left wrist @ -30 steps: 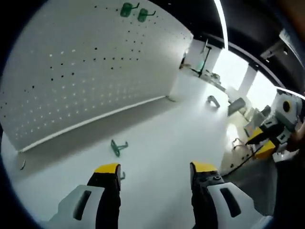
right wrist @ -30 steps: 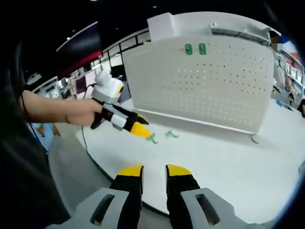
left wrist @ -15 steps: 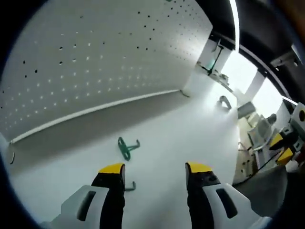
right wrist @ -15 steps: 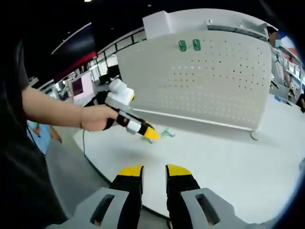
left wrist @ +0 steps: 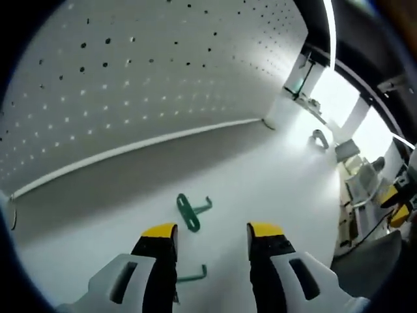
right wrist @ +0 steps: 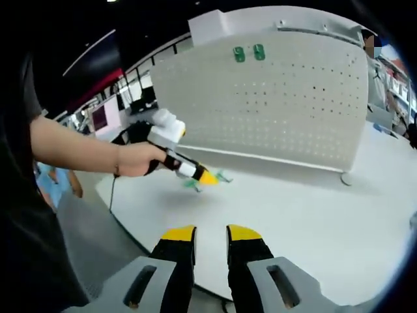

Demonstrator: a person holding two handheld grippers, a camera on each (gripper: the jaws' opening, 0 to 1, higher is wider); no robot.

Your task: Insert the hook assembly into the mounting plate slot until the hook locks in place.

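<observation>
The white pegboard mounting plate (left wrist: 130,85) stands upright on the white table (left wrist: 273,176). One green hook (left wrist: 192,212) lies flat on the table just ahead of my left gripper (left wrist: 212,235), whose jaws stand open and empty. A second green hook (left wrist: 192,275) lies lower down, beside the left jaw. In the right gripper view, the left gripper (right wrist: 207,177) points down over the two loose hooks (right wrist: 223,177), with a hand holding it. Two more green hooks (right wrist: 249,53) hang high on the pegboard (right wrist: 280,111). My right gripper (right wrist: 210,233) hovers near the table's front edge, narrowly open, holding nothing.
The person's bare forearm (right wrist: 71,153) reaches in from the left. The table's front edge (right wrist: 124,225) curves below it, with grey floor beyond. A pegboard foot (right wrist: 345,178) rests on the table at right. Shelving and equipment (left wrist: 339,150) stand past the table's far end.
The left gripper has moved closer to the pegboard and down over the loose hooks, and its jaws have narrowed a little. The right gripper has hardly moved.
</observation>
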